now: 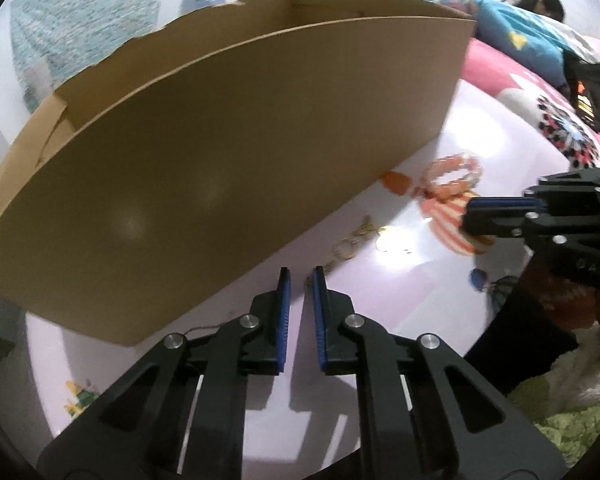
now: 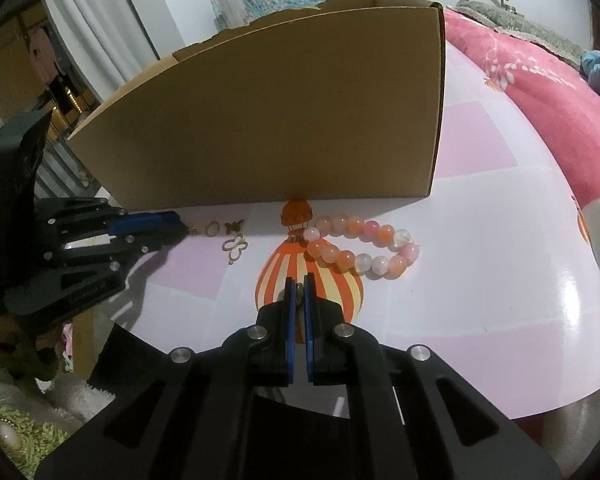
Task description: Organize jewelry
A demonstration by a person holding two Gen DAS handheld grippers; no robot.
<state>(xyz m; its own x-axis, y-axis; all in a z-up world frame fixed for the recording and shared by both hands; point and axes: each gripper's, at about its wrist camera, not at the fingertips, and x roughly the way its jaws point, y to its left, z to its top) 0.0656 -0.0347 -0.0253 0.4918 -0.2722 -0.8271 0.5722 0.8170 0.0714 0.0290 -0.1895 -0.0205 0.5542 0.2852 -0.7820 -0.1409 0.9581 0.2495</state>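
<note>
The glossy pale pink and white bench [image 2: 500, 216] has a printed orange striped balloon picture. On it stands an open brown cardboard box [image 2: 284, 112]. At 6 o'clock from the box lies a bracelet of pink, orange and white beads [image 2: 364, 246]. At 9 o'clock from the bracelet lie small golden butterfly-shaped pieces [image 2: 235, 247].

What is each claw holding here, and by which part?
Right claw pinches a small metal ring, part unclear. Left claw is at the chain's end; grip unclear.
</note>
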